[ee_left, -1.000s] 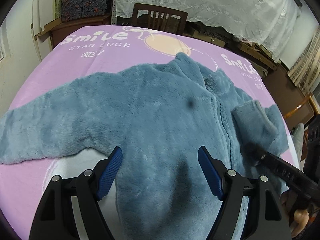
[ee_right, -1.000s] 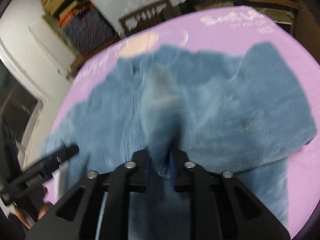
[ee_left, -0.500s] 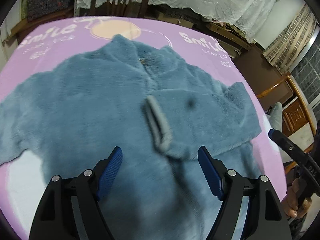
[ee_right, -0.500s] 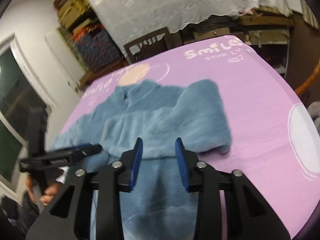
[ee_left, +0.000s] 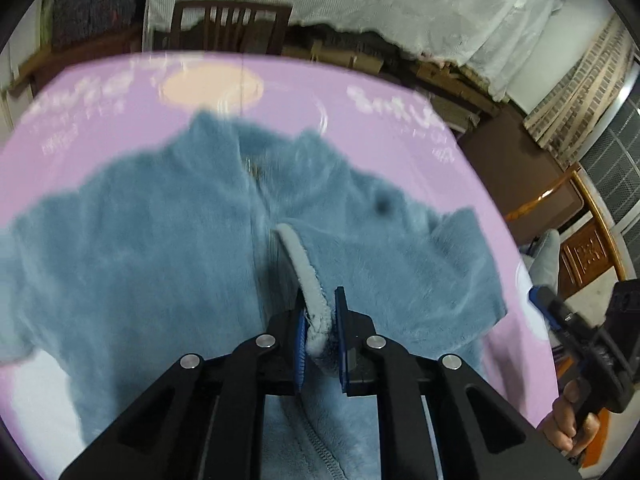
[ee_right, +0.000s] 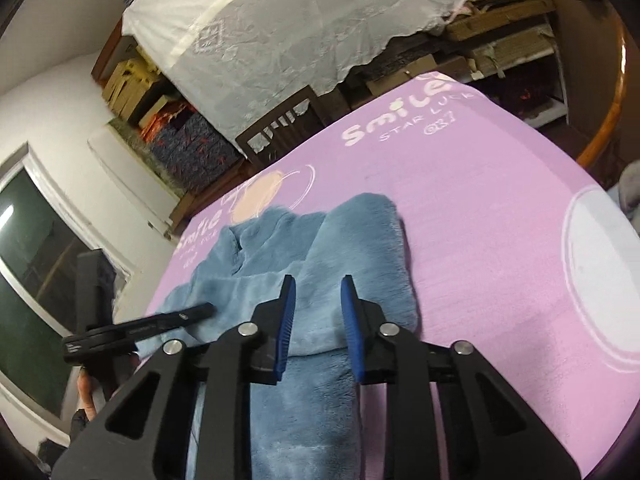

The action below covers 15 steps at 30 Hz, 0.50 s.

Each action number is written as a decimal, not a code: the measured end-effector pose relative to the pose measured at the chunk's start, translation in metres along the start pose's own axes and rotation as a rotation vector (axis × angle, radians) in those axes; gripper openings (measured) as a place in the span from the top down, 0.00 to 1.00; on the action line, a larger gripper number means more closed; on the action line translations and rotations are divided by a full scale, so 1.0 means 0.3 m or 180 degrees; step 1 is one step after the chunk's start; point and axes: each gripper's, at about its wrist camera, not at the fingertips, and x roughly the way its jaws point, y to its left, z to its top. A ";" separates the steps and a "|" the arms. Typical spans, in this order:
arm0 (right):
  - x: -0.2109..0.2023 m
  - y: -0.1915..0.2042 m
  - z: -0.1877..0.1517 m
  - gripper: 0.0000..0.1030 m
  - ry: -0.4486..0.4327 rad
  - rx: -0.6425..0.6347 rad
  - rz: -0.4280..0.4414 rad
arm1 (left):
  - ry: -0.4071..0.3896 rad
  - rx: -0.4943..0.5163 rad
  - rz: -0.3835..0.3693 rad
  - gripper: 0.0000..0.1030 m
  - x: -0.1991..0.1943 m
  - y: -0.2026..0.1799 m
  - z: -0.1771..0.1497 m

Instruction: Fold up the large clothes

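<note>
A blue fleece zip jacket lies front up on the purple sheet. Its right sleeve is folded across the chest. My left gripper is shut on that sleeve's pale cuff, low over the jacket's middle. In the right wrist view the jacket lies ahead with the sleeve folded over. My right gripper is part open and empty, above the jacket's hem side. The left gripper shows there at the left, the right gripper in the left wrist view at the right.
The purple sheet has white "Smile" print and a white circle near the right edge. A wooden chair stands behind the far edge. Cloth-covered shelves and boxes fill the background. A wooden frame is at the right.
My left gripper has closed on the folded sleeve's cuff. My right gripper let go of the sleeve, drew back and up, and opened part way.
</note>
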 end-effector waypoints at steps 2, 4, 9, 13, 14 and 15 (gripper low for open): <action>0.000 -0.012 0.000 0.83 -0.0005 0.0036 -0.0008 | -0.0149 0.0045 0.0043 0.88 -0.062 -0.015 0.031; 0.004 -0.016 -0.004 0.85 0.0021 0.0039 0.0000 | -0.0313 0.0119 0.0168 0.88 -0.130 -0.020 0.054; 0.060 0.023 -0.036 0.87 0.0189 -0.0084 0.0026 | -0.0531 0.0144 0.0361 0.88 -0.232 0.033 0.067; 0.116 0.078 -0.068 0.89 0.0334 -0.0296 -0.0029 | -0.0540 0.0083 0.0410 0.88 -0.251 0.119 0.037; 0.132 0.088 -0.076 0.90 0.0378 -0.0351 -0.0057 | -0.0501 0.0079 0.0436 0.88 -0.235 0.142 0.021; 0.157 0.099 -0.089 0.91 0.0463 -0.0415 -0.0111 | -0.0470 0.0078 0.0467 0.88 -0.219 0.156 0.006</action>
